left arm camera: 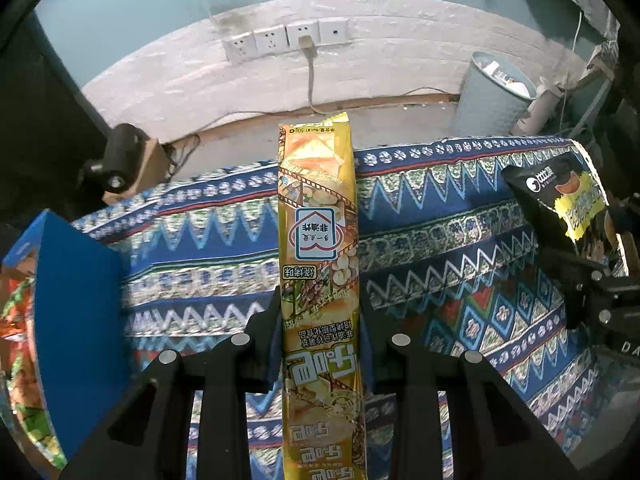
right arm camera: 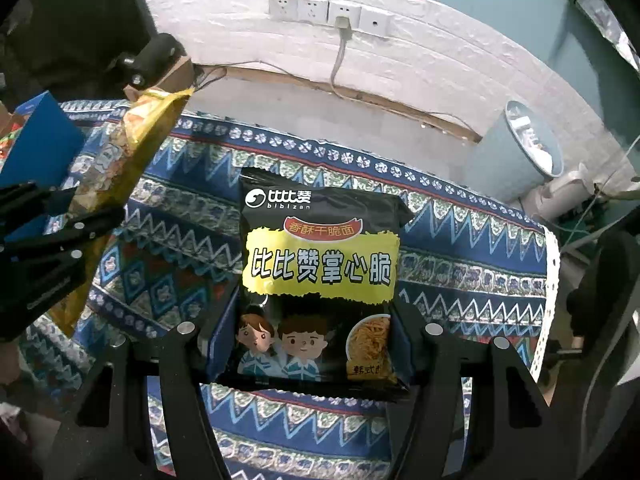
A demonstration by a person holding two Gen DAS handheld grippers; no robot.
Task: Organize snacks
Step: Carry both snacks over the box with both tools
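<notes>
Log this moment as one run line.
left tongs: shut on yellow snack pack | right tongs: shut on black noodle bag | both above patterned cloth

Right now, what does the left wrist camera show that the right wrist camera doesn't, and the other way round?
Only the left wrist view shows the printed face of the long yellow snack pack and the left hand-held gripper shut on it. Only the right wrist view shows the cartoon front of the black noodle bag, held in the right hand-held gripper. Both show the patterned cloth, blue box, wall sockets and grey bin.
</notes>
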